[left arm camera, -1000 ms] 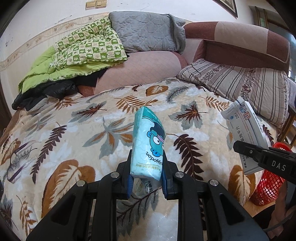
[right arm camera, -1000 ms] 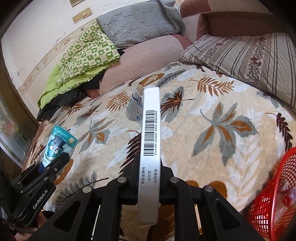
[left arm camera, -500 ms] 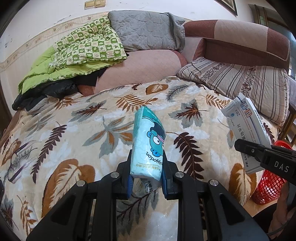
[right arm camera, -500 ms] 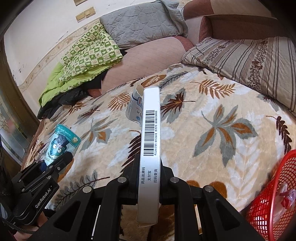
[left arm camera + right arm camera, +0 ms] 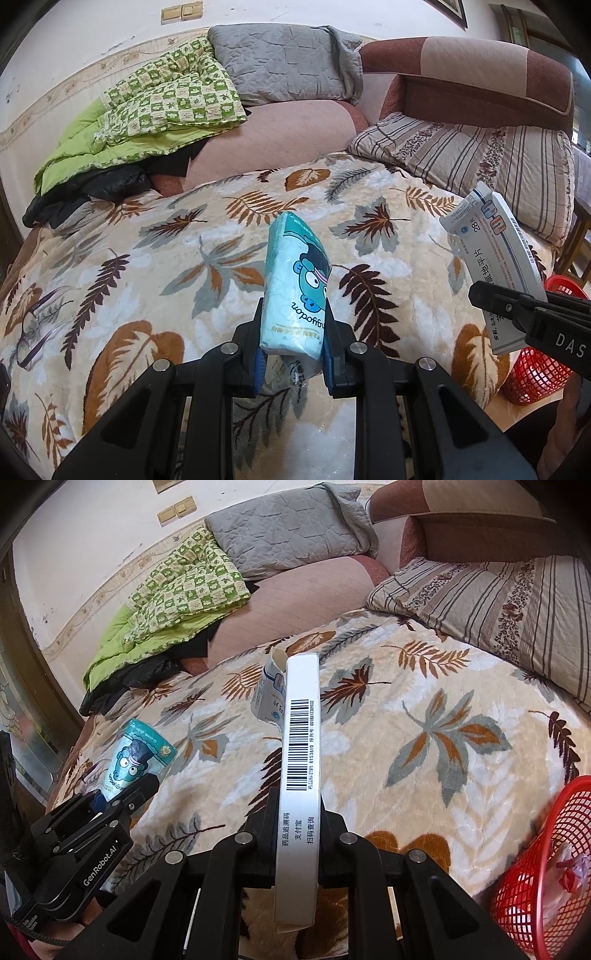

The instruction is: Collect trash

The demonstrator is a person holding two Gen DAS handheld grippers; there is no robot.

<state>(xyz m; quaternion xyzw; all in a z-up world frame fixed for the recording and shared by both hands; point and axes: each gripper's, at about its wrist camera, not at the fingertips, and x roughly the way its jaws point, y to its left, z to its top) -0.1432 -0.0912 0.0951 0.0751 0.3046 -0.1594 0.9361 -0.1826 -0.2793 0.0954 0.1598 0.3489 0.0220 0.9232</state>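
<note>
Left gripper (image 5: 293,354), lower centre of its frame: clamped on tissue pack (image 5: 295,288), pack upright between the fingers, above the blanket (image 5: 147,266). Right gripper (image 5: 297,834), lower centre: clamped on box (image 5: 300,760), barcode edge up. Basket (image 5: 546,871) at lower right, beside the bed.

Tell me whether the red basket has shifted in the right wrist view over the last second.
Yes. The red basket has slid slightly left and down in view, showing more of itself against the leaf blanket, so the right gripper is drifting toward it.
</note>
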